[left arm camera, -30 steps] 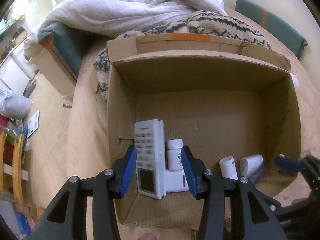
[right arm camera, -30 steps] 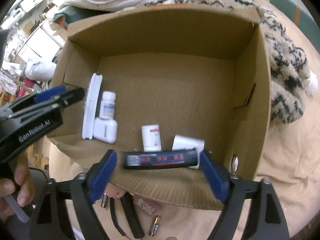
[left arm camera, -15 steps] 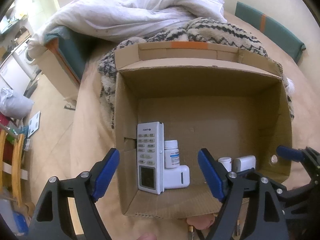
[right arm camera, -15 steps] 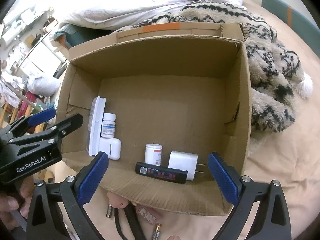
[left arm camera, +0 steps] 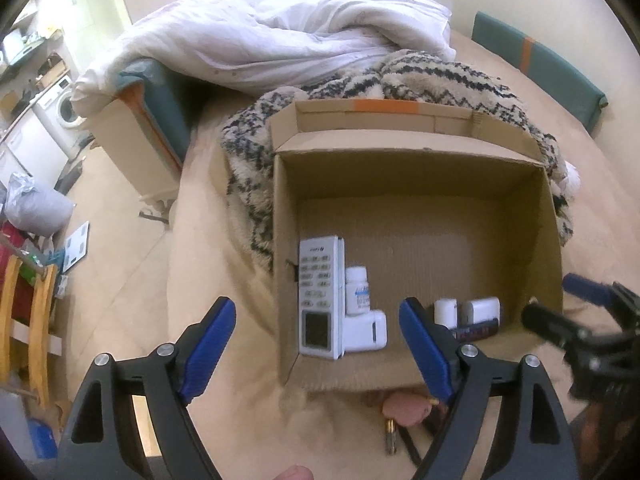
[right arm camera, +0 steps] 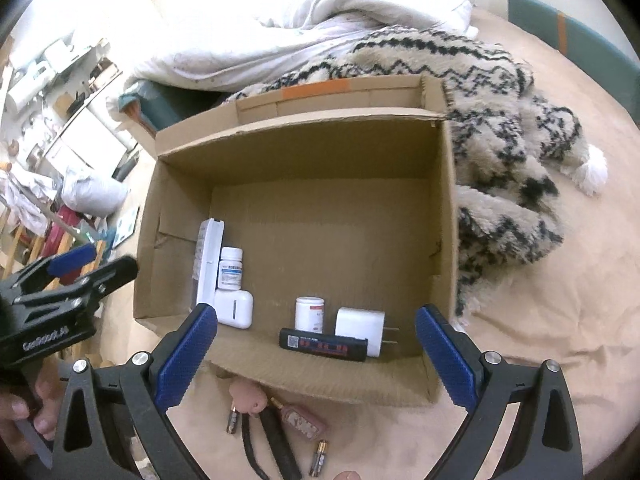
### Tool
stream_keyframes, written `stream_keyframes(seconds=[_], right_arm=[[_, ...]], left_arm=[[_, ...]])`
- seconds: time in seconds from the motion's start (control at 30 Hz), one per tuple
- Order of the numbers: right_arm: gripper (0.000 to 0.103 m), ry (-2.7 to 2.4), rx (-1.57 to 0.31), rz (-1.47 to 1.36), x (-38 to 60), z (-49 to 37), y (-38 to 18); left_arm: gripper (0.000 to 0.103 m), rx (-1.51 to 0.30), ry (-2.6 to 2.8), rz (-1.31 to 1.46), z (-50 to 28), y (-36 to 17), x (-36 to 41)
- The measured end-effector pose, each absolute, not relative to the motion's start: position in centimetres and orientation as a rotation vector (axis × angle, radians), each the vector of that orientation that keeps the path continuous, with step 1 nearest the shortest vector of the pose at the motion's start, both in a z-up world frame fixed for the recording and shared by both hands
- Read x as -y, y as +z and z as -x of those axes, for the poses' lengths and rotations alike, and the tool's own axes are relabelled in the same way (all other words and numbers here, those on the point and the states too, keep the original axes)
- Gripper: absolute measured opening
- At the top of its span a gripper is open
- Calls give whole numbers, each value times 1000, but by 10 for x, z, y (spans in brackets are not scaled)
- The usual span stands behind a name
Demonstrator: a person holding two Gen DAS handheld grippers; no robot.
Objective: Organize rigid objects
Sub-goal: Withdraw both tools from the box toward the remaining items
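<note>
Left hand-held gripper [left arm camera: 316, 344]: jaws wide and opening, nothing between the pads. Right hand-held gripper [right arm camera: 316, 352]: jaws spread wide, empty.

Nearest, on the tan bed sheet [right arm camera: 560, 360] just in front of the box: two batteries [right arm camera: 319, 458], a pink blob-shaped item [right arm camera: 248, 394], a black strap or cable [right arm camera: 276, 448] and a small patterned pinkish piece [right arm camera: 304, 424]; too blurred to say what the last three are.

Open cardboard box [right arm camera: 448, 208] sits on the sheet. Contents are all along its near wall. Near-left corner: white remote [left arm camera: 319, 300] lying flat against the left wall, keypad up; white pill bottle [left arm camera: 357, 290] just beside it; white earbud-style case [left arm camera: 366, 330] in front of the bottle, touching the remote. Near-right: black bar with red label [right arm camera: 323, 345] lying along the near wall; behind it a second white bottle with red label [right arm camera: 309, 314] upright and a white plug charger [right arm camera: 360, 326], prongs pointing right. Rest of the box floor is bare cardboard.

Past the box: beige-and-black zigzag fleece blanket [right arm camera: 500, 128] bunched against its far and right sides, then a white duvet [left arm camera: 280, 36]. Green headboard panel with orange stripe [left arm camera: 536, 64] at far right.

Room to the left: light floor, washing machine [left arm camera: 60, 108], grey bag [left arm camera: 36, 208], yellow wooden frame [left arm camera: 36, 320], cluttered shelves.
</note>
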State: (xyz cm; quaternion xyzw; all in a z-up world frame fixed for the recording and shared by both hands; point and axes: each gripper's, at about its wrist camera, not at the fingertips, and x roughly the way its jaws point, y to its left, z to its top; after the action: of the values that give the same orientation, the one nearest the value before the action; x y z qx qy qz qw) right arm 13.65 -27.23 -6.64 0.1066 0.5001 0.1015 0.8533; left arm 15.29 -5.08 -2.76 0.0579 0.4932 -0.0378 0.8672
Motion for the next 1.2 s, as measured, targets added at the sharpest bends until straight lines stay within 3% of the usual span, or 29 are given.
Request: stream_keyframes(seconds=[0.47,1.2], right_arm=[[103,219,-1035,-290,283,-90,-55],[103,150,-1252,-441,291,-74,-114]], left_arm=[[85,-1086,-49,-91,-103,-38,28],[85,-1256,40,60,-98,-89,-2]])
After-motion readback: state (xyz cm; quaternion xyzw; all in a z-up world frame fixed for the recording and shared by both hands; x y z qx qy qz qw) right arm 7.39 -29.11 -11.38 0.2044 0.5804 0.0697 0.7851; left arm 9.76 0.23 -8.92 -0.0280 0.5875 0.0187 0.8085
